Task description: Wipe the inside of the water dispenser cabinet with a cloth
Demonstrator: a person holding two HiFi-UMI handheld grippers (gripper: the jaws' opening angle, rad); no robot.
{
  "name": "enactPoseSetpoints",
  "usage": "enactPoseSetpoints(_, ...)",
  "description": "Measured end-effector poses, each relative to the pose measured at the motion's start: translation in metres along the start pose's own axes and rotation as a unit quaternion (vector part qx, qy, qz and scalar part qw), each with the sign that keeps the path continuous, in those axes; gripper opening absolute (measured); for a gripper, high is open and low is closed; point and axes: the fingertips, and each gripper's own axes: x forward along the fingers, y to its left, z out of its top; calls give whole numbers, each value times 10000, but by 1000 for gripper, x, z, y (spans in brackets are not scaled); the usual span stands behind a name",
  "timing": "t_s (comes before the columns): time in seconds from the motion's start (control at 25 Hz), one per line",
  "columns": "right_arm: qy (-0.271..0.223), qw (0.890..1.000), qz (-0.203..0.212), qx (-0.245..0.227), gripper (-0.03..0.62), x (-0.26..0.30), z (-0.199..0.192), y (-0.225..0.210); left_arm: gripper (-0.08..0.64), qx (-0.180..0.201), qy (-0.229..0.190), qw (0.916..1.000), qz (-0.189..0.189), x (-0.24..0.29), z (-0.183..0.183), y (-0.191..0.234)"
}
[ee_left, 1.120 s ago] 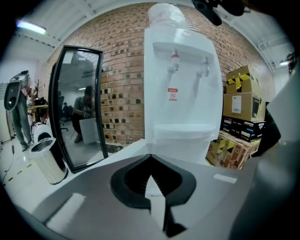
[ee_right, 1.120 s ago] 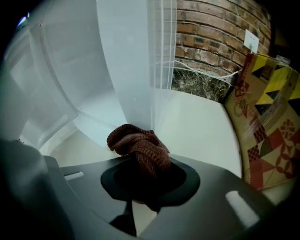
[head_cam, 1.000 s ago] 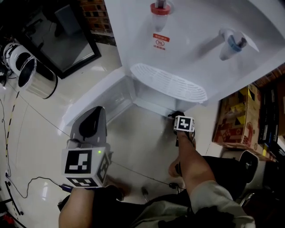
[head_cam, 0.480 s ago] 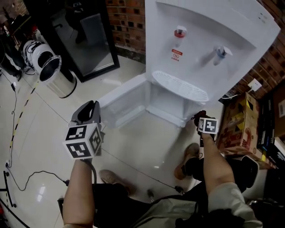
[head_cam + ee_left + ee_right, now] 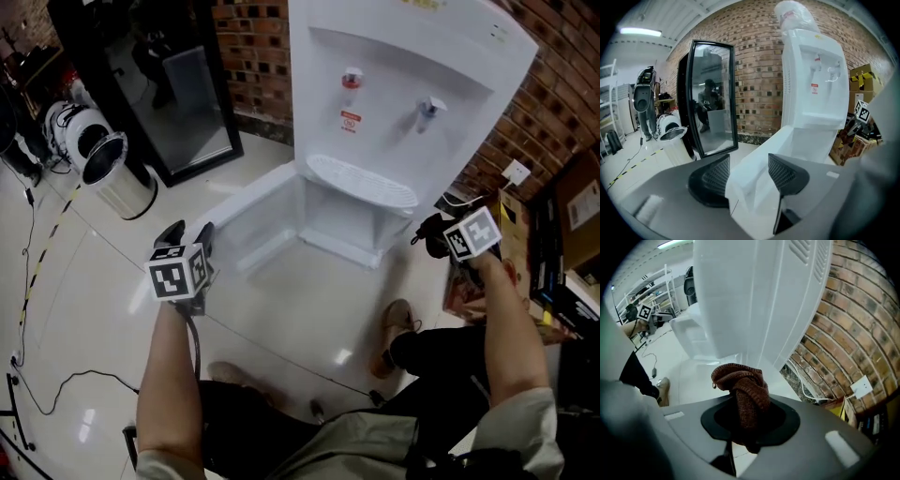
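Note:
The white water dispenser (image 5: 394, 84) stands against a brick wall, its lower cabinet (image 5: 347, 220) open and the cabinet door (image 5: 248, 220) swung out to the left. My left gripper (image 5: 187, 231) is close to the door's outer end. Its jaws are opening, and the door (image 5: 754, 180) shows in the gap of the left gripper (image 5: 749, 174) with neither pad pressing on it. Raised to the right of the dispenser, my right gripper (image 5: 433, 236) is shut on a brown knitted cloth (image 5: 743, 387). The cloth bunches up above the right gripper (image 5: 743, 413), beside the dispenser's side panel (image 5: 754, 296).
A steel bin (image 5: 112, 173) and a black-framed mirror (image 5: 178, 84) stand to the left. Cardboard boxes (image 5: 572, 211) are stacked at the right, below a wall socket (image 5: 861, 386). A cable (image 5: 56, 384) runs over the glossy floor. The person's shoe (image 5: 394, 330) is in front of the cabinet.
The right gripper rose with the cloth from low in front of the cabinet to the dispenser's right side. The left gripper moved toward the door and its jaws parted.

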Motion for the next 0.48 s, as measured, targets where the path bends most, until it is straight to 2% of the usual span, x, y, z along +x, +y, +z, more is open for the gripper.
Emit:
enactPoseSetpoints(0.12, 19, 9994, 351, -69, 107, -22, 4, 25, 270, -36, 134, 9999, -101, 10, -8, -3)
enactPoseSetpoints(0.24, 156, 9969, 641, -422, 107, -26, -3, 51, 281, -50, 165, 9998, -123, 11, -7, -7)
enactPoseSetpoints(0.36, 261, 9939, 694, -816, 107, -34, -8, 68, 292, 25, 240, 9997, -106, 7, -10, -13)
enactPoseSetpoints(0.48, -51, 9945, 731, -743, 107, -44, -3, 72, 295, 115, 316, 9994, -119, -1, -15, -22)
